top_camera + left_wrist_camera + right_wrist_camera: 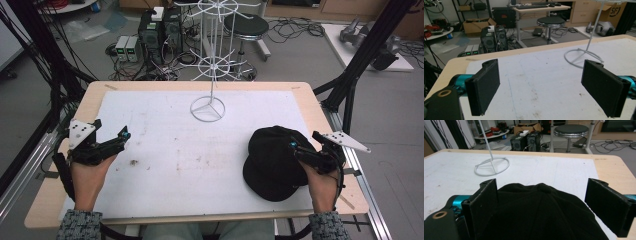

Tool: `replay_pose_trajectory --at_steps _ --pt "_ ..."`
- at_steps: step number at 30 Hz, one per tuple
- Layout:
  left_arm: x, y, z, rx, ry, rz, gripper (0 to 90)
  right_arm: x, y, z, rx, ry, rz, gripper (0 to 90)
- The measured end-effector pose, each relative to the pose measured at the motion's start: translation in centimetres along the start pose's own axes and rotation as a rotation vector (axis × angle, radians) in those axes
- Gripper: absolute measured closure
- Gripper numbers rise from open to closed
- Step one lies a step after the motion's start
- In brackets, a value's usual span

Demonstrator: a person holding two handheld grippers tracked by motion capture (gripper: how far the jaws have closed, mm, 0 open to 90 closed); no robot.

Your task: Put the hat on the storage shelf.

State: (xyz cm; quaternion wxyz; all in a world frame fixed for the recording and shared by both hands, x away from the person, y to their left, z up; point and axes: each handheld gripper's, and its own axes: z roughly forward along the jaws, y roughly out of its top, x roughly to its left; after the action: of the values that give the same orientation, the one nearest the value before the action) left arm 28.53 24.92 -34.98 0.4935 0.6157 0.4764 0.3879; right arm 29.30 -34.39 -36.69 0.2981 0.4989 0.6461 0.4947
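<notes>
While the black cap (276,162) lies on the right part of the tabletop (165,145), near its front edge, the right gripper (296,148) sits directly over its right side, fingers (484,202) spread wide with the crown rising between them. From the right gripper view the cap's dome lies straight ahead and just below the fingers, its top button (545,188) pointing away toward the wire stand (208,107); the left finger looks to lie against or just beside the fabric, the right finger stands clear of it, and nothing is clamped yet. Seen from above, the cap's long axis runs from the crown, farther from the person, to the brim at the near edge, roughly along the line of the right forearm. The right hand is by far the nearer; the left gripper (111,141) hangs well apart over the bare left side, its fingers (485,86) also wide apart with nothing between them.

The cap is soft, matte black cloth, a rounded dome with seams meeting at the button and a flatter, stiffer-looking brim; it will likely crumple under a pinch. The stand is thin white-coated wire, a ring base with spokes and an upright pole. The tabletop is pale wood covered by a scuffed white sheet. The finger pads are flat, black and rough-textured.
</notes>
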Motion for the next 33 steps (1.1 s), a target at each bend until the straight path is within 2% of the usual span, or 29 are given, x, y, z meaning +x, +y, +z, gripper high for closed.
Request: replay_pose_trajectory --at_steps 4,7,8,10,12,14,16,20,25,29,33 --pt "-0.2 0.0 0.2 0.005 -0.011 0.008 15.5 -0.1 -0.3 -0.5 0.005 0.003 -0.008 10.7" --pt "-0.4 0.0 0.3 0.002 -0.015 0.012 15.5 -0.1 -0.4 -1.0 -0.010 0.002 -0.021 10.7" --pt "-0.4 0.0 0.3 0.004 -0.013 0.014 15.5 -0.1 -0.5 -1.7 -0.018 0.006 -0.030 10.7" --pt "-0.4 0.1 0.4 0.003 -0.013 0.011 15.5 -0.1 -0.7 -2.1 -0.032 0.006 -0.025 10.7" --pt "-0.5 0.1 0.5 0.003 -0.015 0.012 15.5 0.0 -1.1 -2.6 -0.033 0.027 -0.020 10.7" --pt "-0.7 0.1 0.5 0.004 -0.019 0.019 15.5 -0.1 -1.7 -3.0 -0.031 0.027 -0.045 10.8" --pt "-0.7 0.1 0.5 0.008 -0.017 0.024 15.5 -0.2 -2.4 -3.7 -0.032 0.032 -0.049 10.8" --pt "-0.7 0.0 0.7 0.013 -0.018 0.022 15.5 -0.7 -3.3 -5.2 -0.038 0.007 -0.057 10.8" --pt "-1.0 -0.1 0.8 0.018 -0.023 0.028 15.6 -0.7 -4.3 -5.9 -0.040 0.013 -0.076 10.8" --pt "-1.1 -0.2 1.0 0.027 -0.026 0.033 15.7 -0.4 -5.0 -6.3 -0.059 0.033 -0.099 10.8" --pt "-1.1 -0.3 1.1 0.034 -0.027 0.034 15.7 0.6 -5.8 -6.5 -0.056 0.080 -0.160 10.8"
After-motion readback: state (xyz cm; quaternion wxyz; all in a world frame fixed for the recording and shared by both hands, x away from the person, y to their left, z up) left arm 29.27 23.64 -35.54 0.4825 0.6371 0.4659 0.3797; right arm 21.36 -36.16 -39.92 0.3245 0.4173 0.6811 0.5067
